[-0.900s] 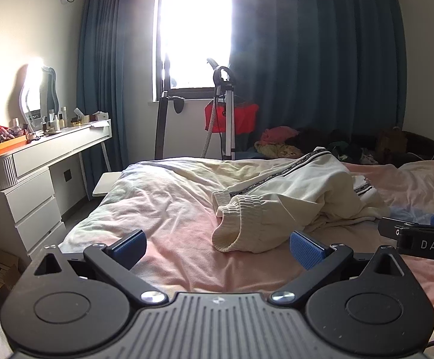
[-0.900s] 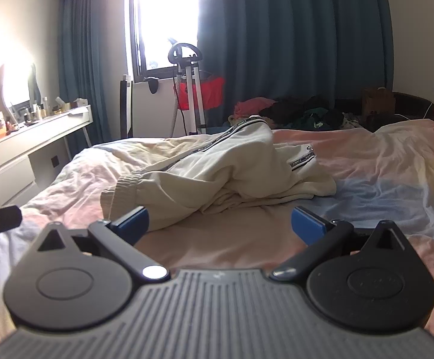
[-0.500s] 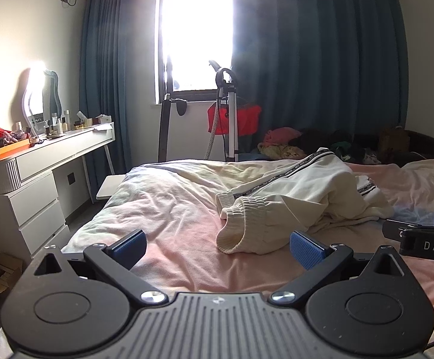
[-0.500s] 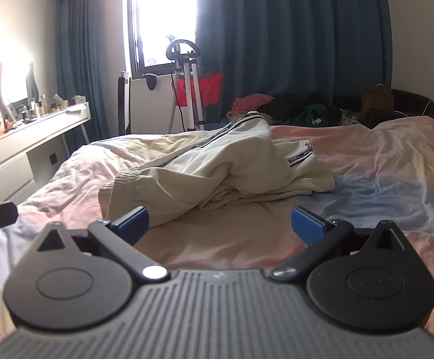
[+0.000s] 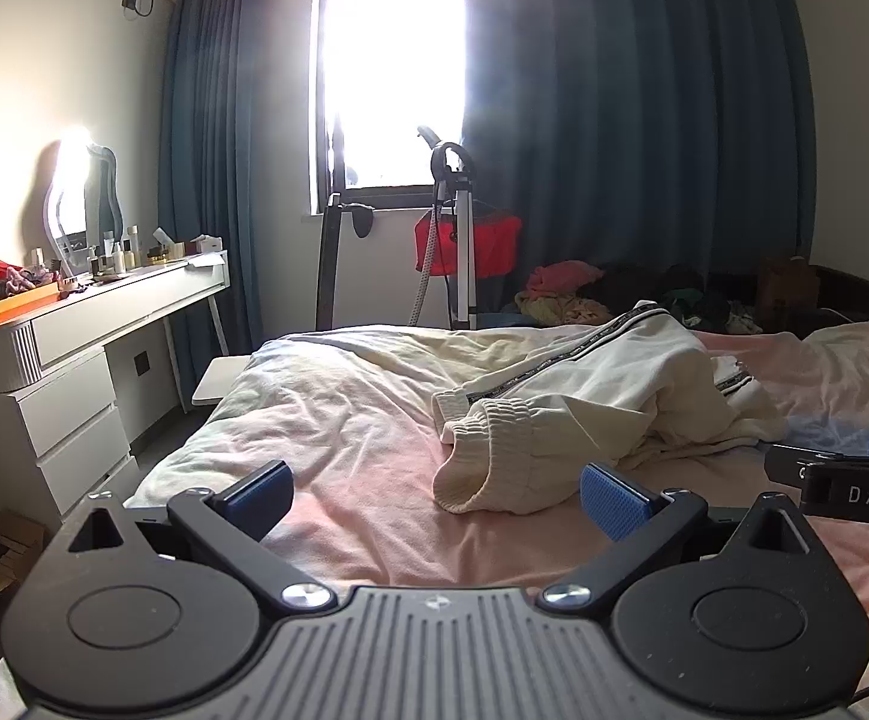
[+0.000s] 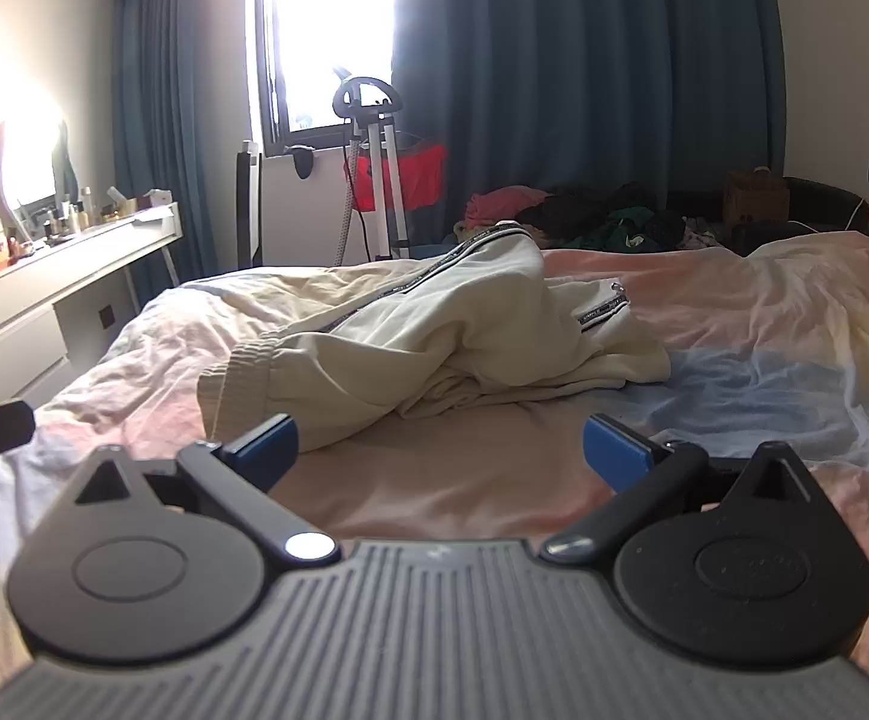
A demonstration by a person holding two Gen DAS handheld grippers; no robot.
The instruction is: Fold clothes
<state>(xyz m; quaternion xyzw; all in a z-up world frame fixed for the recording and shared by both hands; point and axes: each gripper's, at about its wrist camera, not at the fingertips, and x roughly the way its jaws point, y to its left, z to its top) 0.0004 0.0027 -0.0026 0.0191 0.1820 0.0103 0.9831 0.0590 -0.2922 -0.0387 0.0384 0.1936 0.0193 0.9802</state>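
A cream garment (image 5: 590,396) with a dark striped band along its seam lies crumpled on the bed (image 5: 338,414), unfolded, so the folding has yet to begin. It looks like a pair of track trousers or a jacket; which one cannot be told from the heap.

The left gripper (image 5: 437,489) hovers low over the pink sheet with its blue-padded fingers (image 5: 608,495) spread wide and nothing between them. Straight ahead and slightly to the right of its centre lies the ribbed cuff (image 5: 494,462), an open tube whose mouth faces the camera. This cuff is the nearest part of the garment to either tool, and it sits near the right finger of the left gripper without touching it.

The right gripper (image 6: 440,447) is also spread and empty. From its view the garment (image 6: 434,336) lies ahead and to the left, with the cuff (image 6: 236,384) just beyond its left finger and the bulk of the cloth rising to a ridge further back.

The garment's long axis runs from the near cuff away and to the right, toward the far side of the bed. The left gripper is therefore judged the better placed to take the cuff, while the right one would have to reach deeper for the bunched far end to draw the cloth out flat.
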